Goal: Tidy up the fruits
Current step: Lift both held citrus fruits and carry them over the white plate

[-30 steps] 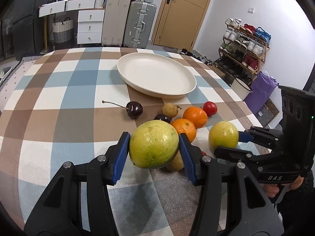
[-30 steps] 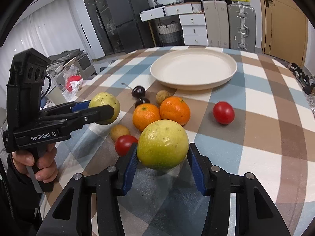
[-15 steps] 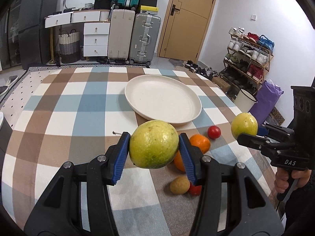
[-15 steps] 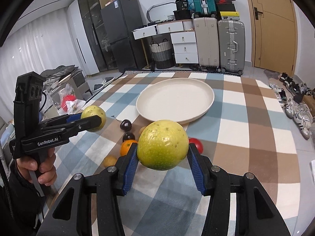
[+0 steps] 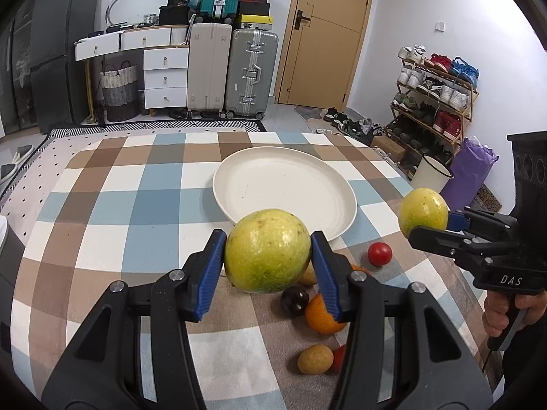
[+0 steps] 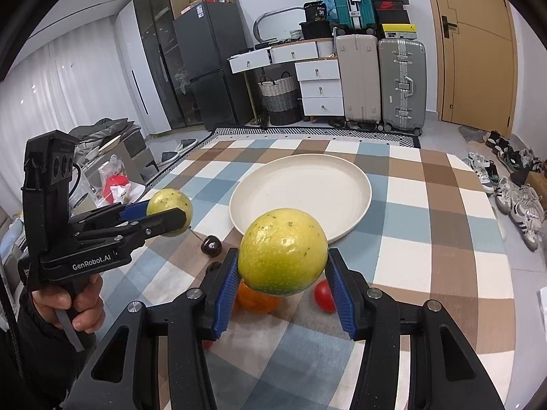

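My left gripper is shut on a yellow-green round fruit, held high above the table; it also shows in the right wrist view. My right gripper is shut on a second yellow-green fruit, seen from the left wrist view at the right. An empty cream plate lies ahead of both. Below the grippers lie oranges, red tomatoes, dark cherries and a small brown fruit.
The table has a checked cloth. Suitcases, white drawers and a door stand beyond its far edge. A shoe rack and a white bucket stand to the right. Clutter lies left.
Both grippers have risen well above the table with their fruits and tilted up; the loose fruit and plate now sit lower and farther away in both views.
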Demonstrator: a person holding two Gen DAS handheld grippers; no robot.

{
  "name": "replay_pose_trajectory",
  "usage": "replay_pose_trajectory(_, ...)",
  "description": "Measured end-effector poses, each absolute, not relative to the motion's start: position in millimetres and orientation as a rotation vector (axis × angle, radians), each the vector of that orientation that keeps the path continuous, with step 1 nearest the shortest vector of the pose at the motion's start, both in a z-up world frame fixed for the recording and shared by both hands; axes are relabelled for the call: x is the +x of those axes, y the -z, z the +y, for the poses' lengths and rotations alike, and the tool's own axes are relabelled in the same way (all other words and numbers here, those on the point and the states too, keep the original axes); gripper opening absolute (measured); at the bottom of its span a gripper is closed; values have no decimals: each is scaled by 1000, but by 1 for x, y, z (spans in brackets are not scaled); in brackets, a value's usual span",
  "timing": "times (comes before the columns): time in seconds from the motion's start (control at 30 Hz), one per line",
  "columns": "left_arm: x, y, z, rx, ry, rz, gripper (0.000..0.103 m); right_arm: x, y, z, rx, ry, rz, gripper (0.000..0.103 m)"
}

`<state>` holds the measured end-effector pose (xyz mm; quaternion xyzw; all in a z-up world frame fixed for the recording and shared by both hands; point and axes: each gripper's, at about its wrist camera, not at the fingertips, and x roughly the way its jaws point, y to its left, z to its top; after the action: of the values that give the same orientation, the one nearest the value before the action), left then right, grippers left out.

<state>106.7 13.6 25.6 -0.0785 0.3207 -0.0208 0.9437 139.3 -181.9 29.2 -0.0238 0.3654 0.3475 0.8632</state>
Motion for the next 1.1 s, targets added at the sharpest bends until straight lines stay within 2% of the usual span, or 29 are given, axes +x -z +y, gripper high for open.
replay_pose_trajectory(0.5,157,-15,10,-142,40,678,48,183,-11,-168,-9,-691,813,51)
replay_pose_trajectory(1.1,217,25,4,-95,51,751,48,234,27,-146,-15,-666,888,51)
